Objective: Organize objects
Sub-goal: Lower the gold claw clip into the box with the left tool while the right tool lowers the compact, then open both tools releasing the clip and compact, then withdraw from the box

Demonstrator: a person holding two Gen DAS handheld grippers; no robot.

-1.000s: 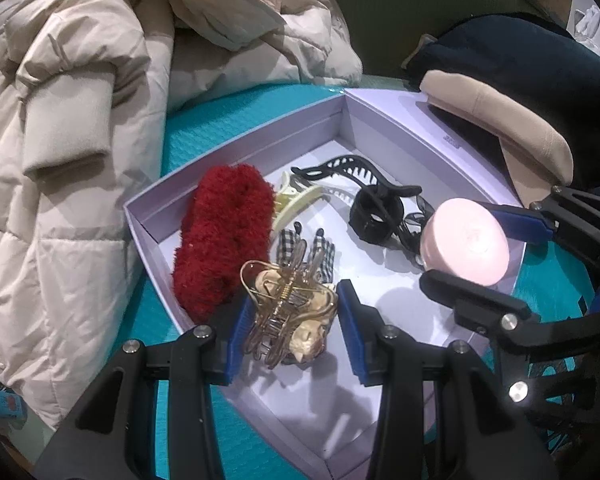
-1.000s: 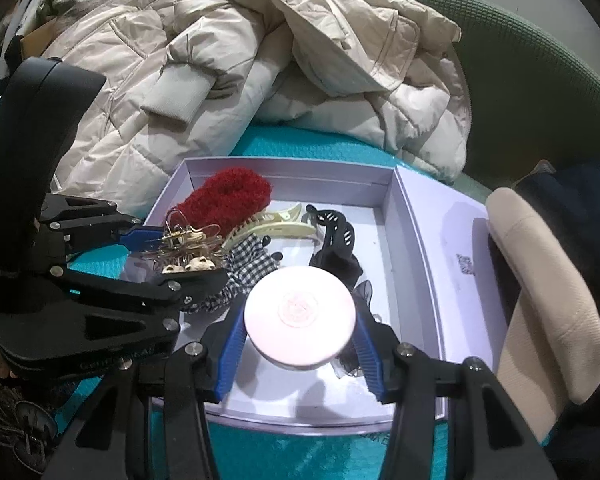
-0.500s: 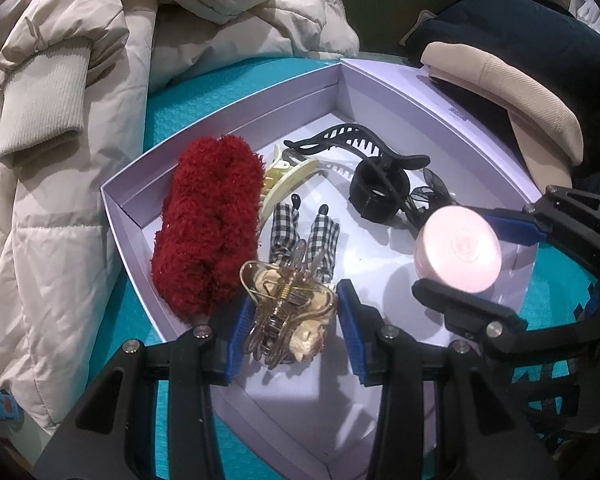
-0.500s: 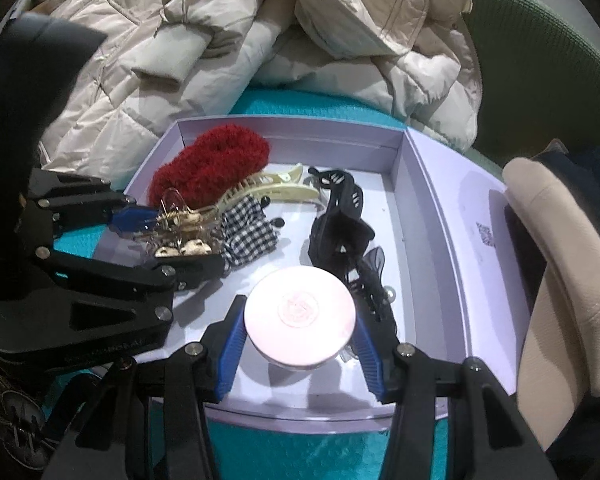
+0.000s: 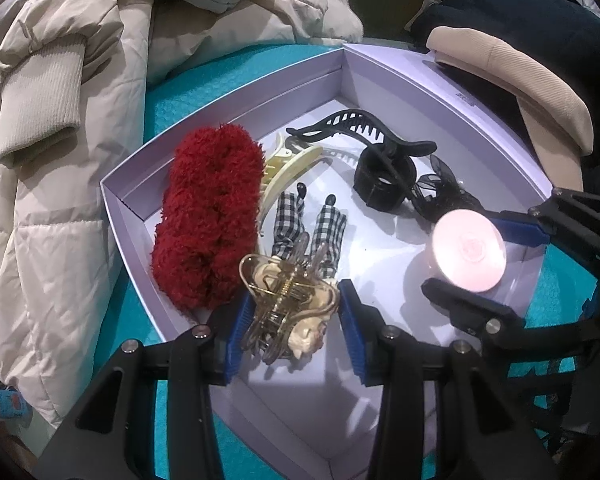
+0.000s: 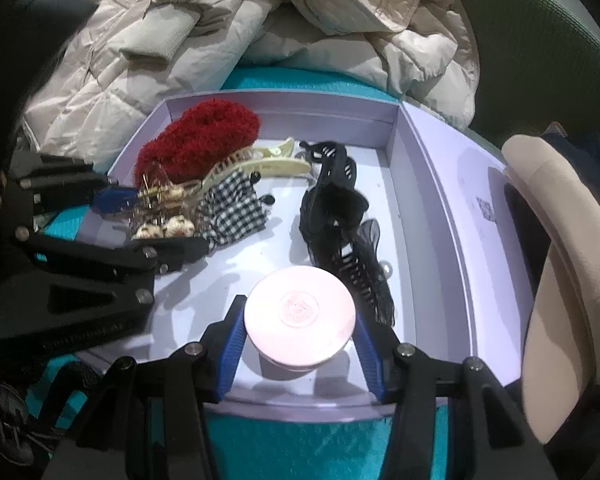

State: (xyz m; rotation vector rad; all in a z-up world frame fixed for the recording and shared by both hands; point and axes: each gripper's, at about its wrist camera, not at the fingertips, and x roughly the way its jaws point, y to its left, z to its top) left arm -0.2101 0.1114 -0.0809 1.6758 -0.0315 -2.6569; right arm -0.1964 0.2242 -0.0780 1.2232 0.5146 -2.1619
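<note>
Left-held item: a translucent gold-and-cream claw hair clip (image 5: pixel 290 312) is clamped between the blue pads of the left gripper (image 5: pixel 292 322), over the near corner of the box; whether it touches the floor cannot be told.
Left gripper state: the jaws are partly closed and pressed on both sides of the clip.
Right-held item: a round pale pink lidded jar (image 6: pixel 300 314) is clasped between the blue pads of the right gripper (image 6: pixel 300 340), low over the box floor by the near wall.
Right gripper state: the jaws are about half closed, with the pads against the jar's sides.
Container: a shallow lilac cardboard box (image 6: pixel 432 216) is seen lying on a teal textured mat (image 5: pixel 220 84).
Box contents: a fluffy dark red scrunchie (image 5: pixel 210 216) is laid along the left wall; a cream plastic claw clip (image 5: pixel 284 176) is touching it; a black-and-white checked fabric clip (image 5: pixel 308 232) is lying just beside the gold clip; a black toothed claw clip (image 5: pixel 364 128) and a black lace bow clip (image 6: pixel 340 208) are lying toward the right side.
Surroundings: a beige puffer jacket (image 5: pixel 60 120) is heaped against the box's far and left sides; a beige padded cushion edge (image 6: pixel 568 264) and a dark navy fabric (image 5: pixel 532 12) are seen on the right.
</note>
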